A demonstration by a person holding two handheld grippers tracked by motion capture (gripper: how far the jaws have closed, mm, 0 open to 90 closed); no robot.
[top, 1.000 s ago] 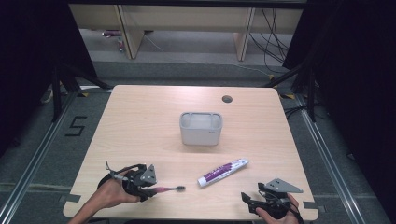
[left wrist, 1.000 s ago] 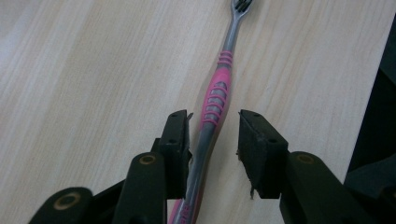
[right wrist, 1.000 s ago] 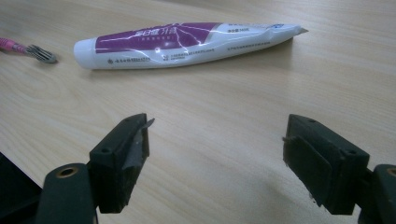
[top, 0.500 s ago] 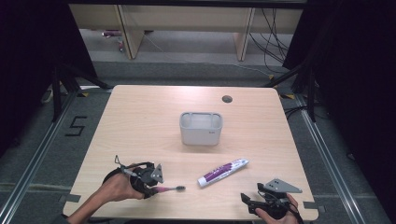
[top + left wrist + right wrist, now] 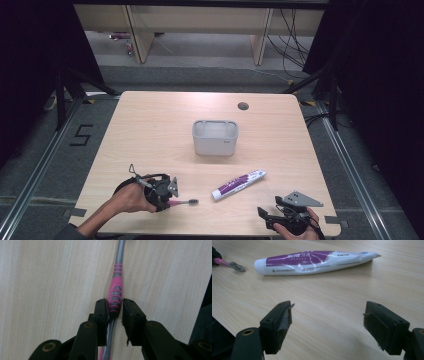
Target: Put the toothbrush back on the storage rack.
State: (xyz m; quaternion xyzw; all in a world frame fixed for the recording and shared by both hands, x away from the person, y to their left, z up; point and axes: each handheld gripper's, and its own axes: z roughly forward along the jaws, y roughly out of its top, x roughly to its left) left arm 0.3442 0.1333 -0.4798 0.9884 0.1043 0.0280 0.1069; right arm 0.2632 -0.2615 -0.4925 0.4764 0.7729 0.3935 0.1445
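Toothbrush (image 5: 115,293) near the table's front edge (image 5: 200,234), left gripper (image 5: 115,307) fingers just closing around it, right gripper (image 5: 328,322) fingers wide apart.

I see a light wooden table (image 5: 150,130). On it lie a pink toothbrush (image 5: 183,202) between my left fingers (image 5: 101,311), a toothpaste tube (image 5: 238,184) ahead of my right fingers (image 5: 279,318), and a grey tub (image 5: 215,137) beyond.
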